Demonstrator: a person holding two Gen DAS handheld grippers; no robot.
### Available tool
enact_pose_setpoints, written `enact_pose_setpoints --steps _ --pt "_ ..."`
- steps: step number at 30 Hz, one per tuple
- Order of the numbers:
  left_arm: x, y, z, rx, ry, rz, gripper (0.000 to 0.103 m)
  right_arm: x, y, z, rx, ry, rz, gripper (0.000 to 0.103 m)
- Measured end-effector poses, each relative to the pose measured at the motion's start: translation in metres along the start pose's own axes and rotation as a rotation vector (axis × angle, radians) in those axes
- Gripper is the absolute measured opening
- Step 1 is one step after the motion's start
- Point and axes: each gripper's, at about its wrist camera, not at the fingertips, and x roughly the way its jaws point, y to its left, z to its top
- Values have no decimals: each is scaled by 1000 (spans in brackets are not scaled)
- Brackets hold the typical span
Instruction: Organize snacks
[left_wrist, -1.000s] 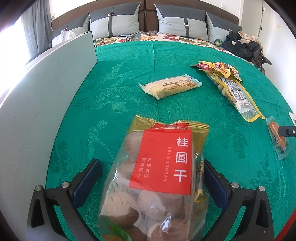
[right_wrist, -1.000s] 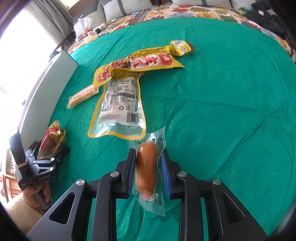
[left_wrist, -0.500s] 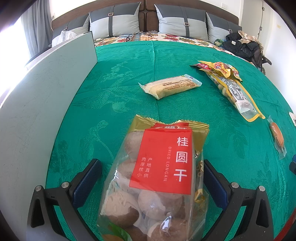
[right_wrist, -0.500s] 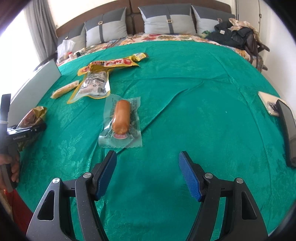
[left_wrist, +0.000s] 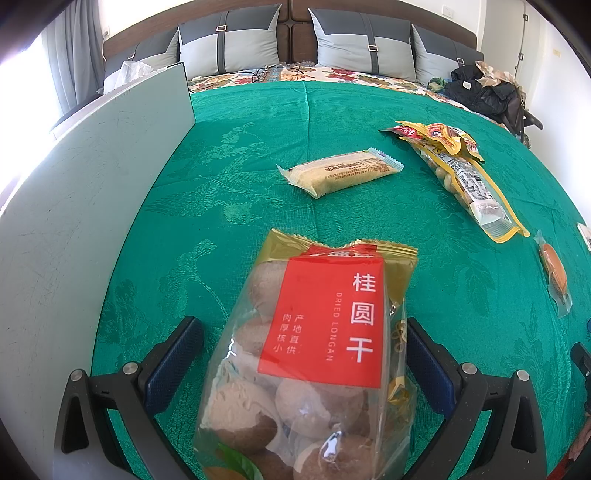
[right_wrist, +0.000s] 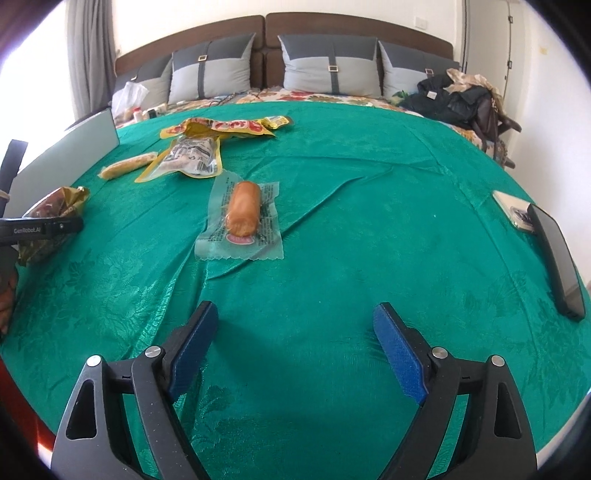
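Released since a second ago, the sausage packet (right_wrist: 240, 221) now lies flat on the green bedspread (right_wrist: 369, 229), well ahead of the right gripper (right_wrist: 291, 350) and a little to the left of its jaws, no longer pinched between them. Those jaws are opening and already stand wide, with nothing between them but cloth. The left gripper (left_wrist: 304, 365) has kept its place and its load: the dried longan bag (left_wrist: 314, 350) sits between its jaws, red label up, its gold top edge reaching forward past the blue pads (left_wrist: 173, 362). The right pad touches the bag's side; the left pad shows a narrow gap beside the bag in the left wrist view, so the bag looks held mostly lower down, where the bag itself hides the contact.

Ahead of the left jaws and slightly right lies a yellow snack bar (left_wrist: 341, 171), apart from everything else. Farther right, a clear pouch with a yellow border (left_wrist: 469, 184) lies with a crumpled yellow and red wrapper (left_wrist: 436, 134) at its far end, the two touching. The sausage packet lies just beyond that pouch's near end, at the right edge of the left wrist view.

To the left of the left jaws stands a pale grey panel (left_wrist: 92, 184). Far right of the right jaws a phone (right_wrist: 517, 210) and a dark flat device (right_wrist: 557, 258) rest on the bedspread, and grey pillows (right_wrist: 332, 70) line the headboard.
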Motion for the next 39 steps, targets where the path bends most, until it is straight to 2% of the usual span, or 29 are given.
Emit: enact_pose_setpoints --steps 26,32,34,37,39 --pt "0 0 0 0 0 0 103 0 1 0 2 2 -5 89" --pt "0 0 0 1 0 1 103 2 2 5 12 47 -4 89" --pt "0 0 0 1 -1 0 103 2 -2 11 28 97 27 89" --pt "0 0 0 1 -1 -1 103 1 -23 23 188 160 187 89" --pt "0 0 0 2 0 -1 103 10 -33 37 263 227 193 87"
